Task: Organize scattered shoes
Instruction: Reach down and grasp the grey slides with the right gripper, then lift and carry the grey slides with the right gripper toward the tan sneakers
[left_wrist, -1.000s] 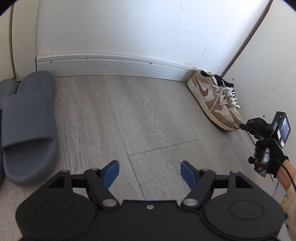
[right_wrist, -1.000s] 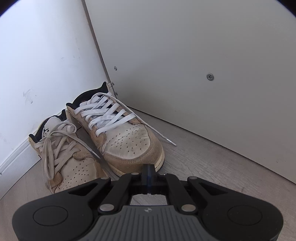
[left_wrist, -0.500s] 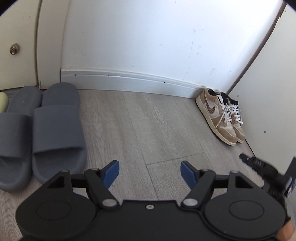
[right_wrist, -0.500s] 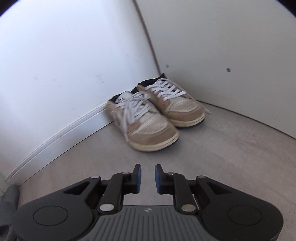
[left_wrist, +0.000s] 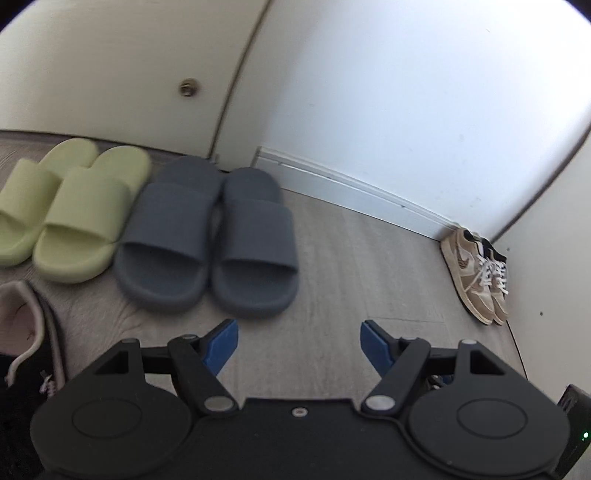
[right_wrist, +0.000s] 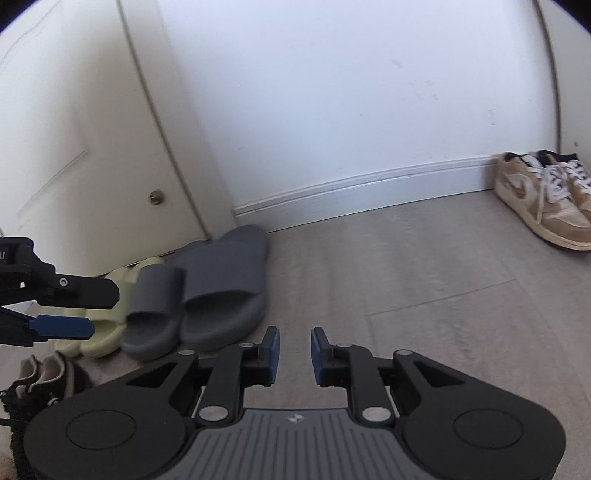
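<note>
Since the earlier frames both grippers have pulled back and swung leftward: the tan sneakers (left_wrist: 476, 275), close up a second ago, now sit small in the far right corner of the floor (left_wrist: 351, 266), side by side against the skirting board (left_wrist: 354, 192), and two pairs of slides have come into view. The left gripper (left_wrist: 299, 343) has its fingers spread wide with nothing between them. The right gripper (right_wrist: 293, 350) has its fingers a narrow gap apart, also empty; half a second ago that gap was a little tighter.

The grey slides (left_wrist: 207, 236) lie touching each other at the wall edge of the floor beside the door (left_wrist: 110, 66), with the green slides (left_wrist: 62, 206) just beside them on the left, one cut off by the frame edge. In the right wrist view the left gripper's fingers (right_wrist: 61, 326) cover most of the green pair. A dark shoe with a pale lining (left_wrist: 26, 332) is cropped at the lower left; its shape is hard to make out, possibly a sneaker. Bare floor runs wide between the grey slides and the tan sneakers.
</note>
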